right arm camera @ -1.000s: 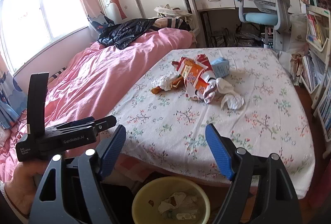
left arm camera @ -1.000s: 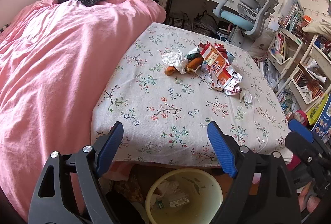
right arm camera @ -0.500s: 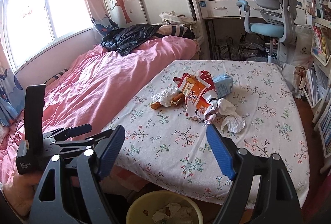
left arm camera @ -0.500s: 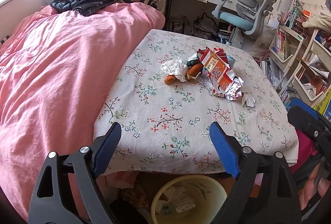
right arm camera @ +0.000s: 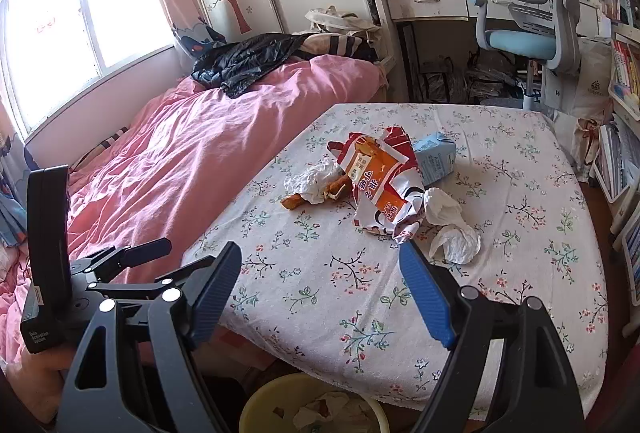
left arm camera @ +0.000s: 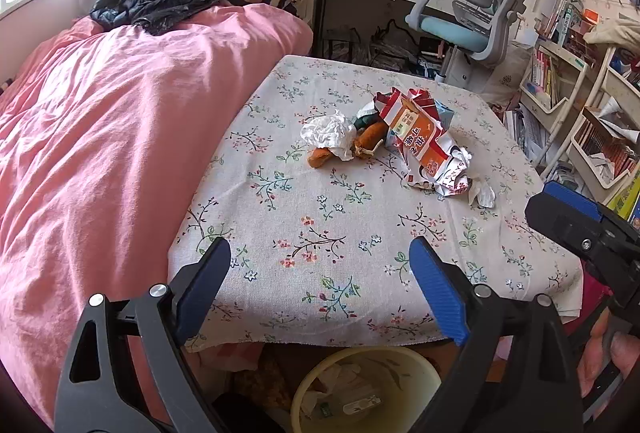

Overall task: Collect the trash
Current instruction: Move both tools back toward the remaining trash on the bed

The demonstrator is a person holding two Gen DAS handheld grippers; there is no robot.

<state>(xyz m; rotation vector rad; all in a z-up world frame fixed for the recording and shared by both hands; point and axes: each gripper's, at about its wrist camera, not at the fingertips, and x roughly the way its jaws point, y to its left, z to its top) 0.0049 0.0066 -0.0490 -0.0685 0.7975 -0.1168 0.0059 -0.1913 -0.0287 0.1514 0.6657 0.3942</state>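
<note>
A heap of trash lies mid-table on the floral cloth (left arm camera: 320, 233): an orange-red snack bag (left arm camera: 416, 137) (right arm camera: 376, 173), a crumpled white wrapper (left arm camera: 326, 129) over orange food scraps (left arm camera: 370, 137), a blue carton (right arm camera: 434, 157) and white tissues (right arm camera: 452, 229). Below the near edge of the table stands a yellow bin (left arm camera: 368, 389) (right arm camera: 312, 409) with litter inside. My left gripper (left arm camera: 320, 249) hovers over that edge, its jaws opening, with nothing between them. My right gripper (right arm camera: 320, 251) is open and empty, well short of the heap.
A bed with a pink duvet (left arm camera: 120, 133) runs along the table's left side, a black jacket (right arm camera: 248, 61) at its head. A grey-blue office chair (left arm camera: 472, 17) and a desk stand behind. Crowded bookshelves (left arm camera: 560, 85) line the right.
The right gripper has come closer to the table, so the heap looks nearer and the bin sits lower in its view. The left gripper's jaws have spread slightly wider.
</note>
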